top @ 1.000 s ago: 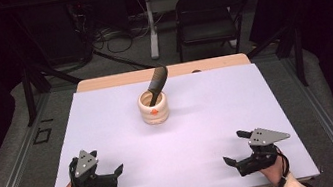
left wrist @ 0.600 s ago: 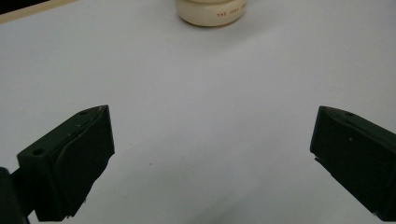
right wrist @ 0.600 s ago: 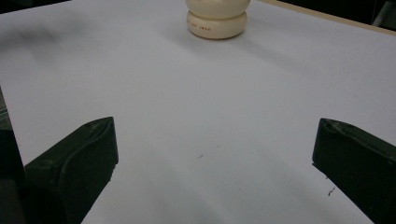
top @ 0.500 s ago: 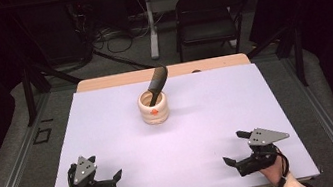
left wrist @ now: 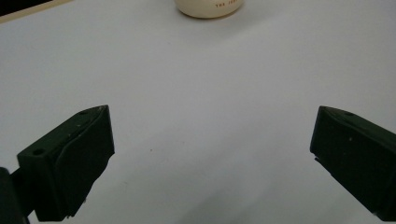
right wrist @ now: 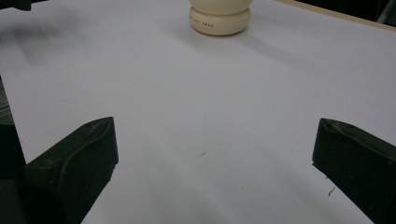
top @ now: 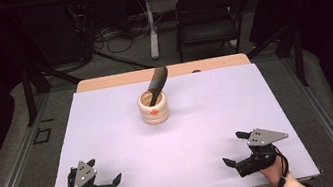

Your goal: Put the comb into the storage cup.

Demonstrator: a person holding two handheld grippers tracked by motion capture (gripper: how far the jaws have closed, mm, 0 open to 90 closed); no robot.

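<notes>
I have the wide bench under its pale lilac-white sheet in front of me, a strip of bare wood showing at its far edge, and beyond it a dark folding metal chair on the floor. Near the middle of the sheet, toward the far side, stands the cream-coloured ribbed ceramic pot, upright, with a small orange mark on its front. From its mouth a dark curved handle leans out to the right and away from me; what is on its lower end I cannot tell, since it is hidden inside the pot. My left gripper sits at the near left corner, jaws spread wide and holding nothing; in the left gripper view the pot's base lies straight ahead, well apart from the jaws. My right gripper sits at the near right corner, jaws likewise wide and empty, and the right gripper view also has the pot ahead. I judge this as the start: both grippers parked, nothing touched. The next move, I think, calls for one gripper to reach forward and steady the pot while the other closes on the leaning handle.
</notes>
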